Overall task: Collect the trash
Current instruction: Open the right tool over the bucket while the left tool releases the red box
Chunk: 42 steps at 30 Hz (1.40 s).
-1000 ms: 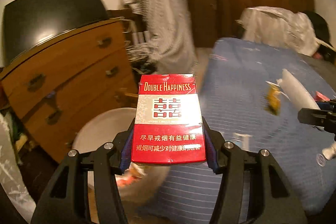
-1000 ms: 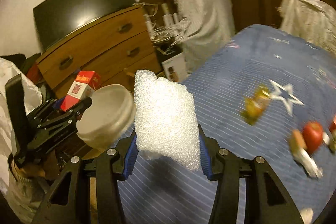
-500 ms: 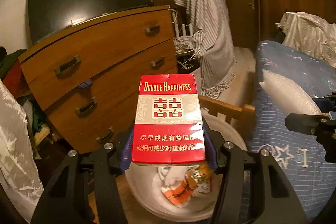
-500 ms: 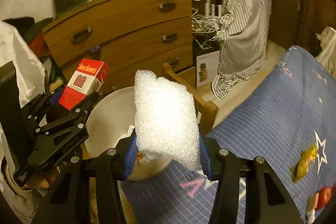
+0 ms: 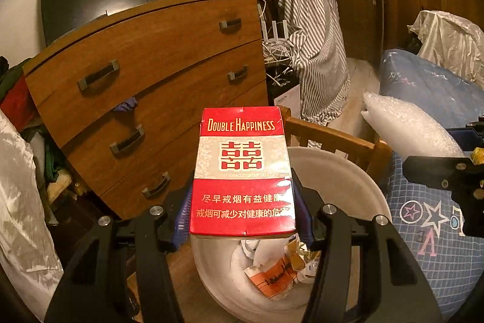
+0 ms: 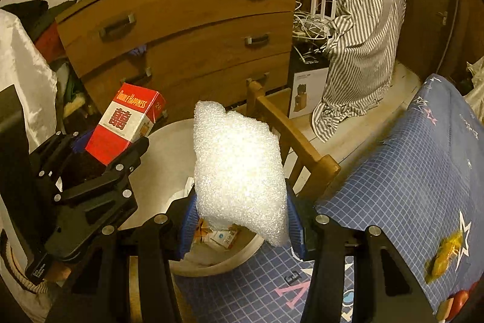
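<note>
My left gripper [image 5: 243,220] is shut on a red and white cigarette pack [image 5: 243,171] and holds it above the white trash bin [image 5: 341,180], which has wrappers inside. The pack [image 6: 124,123] and left gripper [image 6: 103,156] also show in the right wrist view, over the bin's left rim. My right gripper [image 6: 240,227] is shut on a white foam packing sheet [image 6: 239,174] above the bin [image 6: 160,150]. The foam sheet [image 5: 405,126] shows at the right of the left wrist view.
A wooden chest of drawers [image 5: 157,74] stands behind the bin, a wooden rail [image 6: 290,135] beside it. A blue checked cloth [image 6: 408,186] lies to the right, with a yellow wrapper [image 6: 444,255] and a red item [image 6: 459,300] on it. A striped shirt [image 6: 360,20] hangs behind.
Both grippers swung left from over the blue cloth to above the white bin, each still holding its item. The bin's inside has come into view.
</note>
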Motion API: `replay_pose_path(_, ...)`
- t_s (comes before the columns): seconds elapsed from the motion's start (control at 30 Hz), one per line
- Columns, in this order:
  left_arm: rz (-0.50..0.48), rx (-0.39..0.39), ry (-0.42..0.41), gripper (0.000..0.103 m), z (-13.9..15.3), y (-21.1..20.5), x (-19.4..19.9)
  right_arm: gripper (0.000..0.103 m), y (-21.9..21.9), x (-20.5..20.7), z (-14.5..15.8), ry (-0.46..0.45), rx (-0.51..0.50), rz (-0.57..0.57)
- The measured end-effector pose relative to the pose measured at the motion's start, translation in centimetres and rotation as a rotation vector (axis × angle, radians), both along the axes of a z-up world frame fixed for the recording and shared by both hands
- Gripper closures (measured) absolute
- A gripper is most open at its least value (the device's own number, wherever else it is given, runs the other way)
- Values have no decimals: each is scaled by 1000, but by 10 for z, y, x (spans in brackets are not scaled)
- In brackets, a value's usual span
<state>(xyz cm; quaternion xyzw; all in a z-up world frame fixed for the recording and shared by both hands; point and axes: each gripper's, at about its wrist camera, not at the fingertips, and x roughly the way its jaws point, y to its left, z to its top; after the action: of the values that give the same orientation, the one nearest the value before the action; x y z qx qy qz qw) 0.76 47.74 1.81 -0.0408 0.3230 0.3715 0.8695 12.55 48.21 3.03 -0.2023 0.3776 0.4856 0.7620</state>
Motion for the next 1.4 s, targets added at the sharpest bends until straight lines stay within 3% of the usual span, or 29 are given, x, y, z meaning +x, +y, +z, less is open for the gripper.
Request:
replay_pose_path(0.97, 3, -19, 30, 50, -19, 20, 8, 51, 27, 2, -16, -37, -18, 28)
replay_pose_path(1.03, 6, -22, 39, 49, -21, 22, 9, 45, 31, 1, -17, -44, -19, 44)
replay_pose_path(1.07, 12, -26, 50, 43, -23, 24, 10, 33, 32, 1, -17, -50, -22, 44)
replay_pose_path(1.1, 15, -26, 51, 39, -25, 24, 10, 31, 32, 1, -17, -60, -19, 44)
replay_pose_path(1.4, 22, -9, 58, 37, -29, 24, 12, 31, 30, 6, -25, -48, -20, 41)
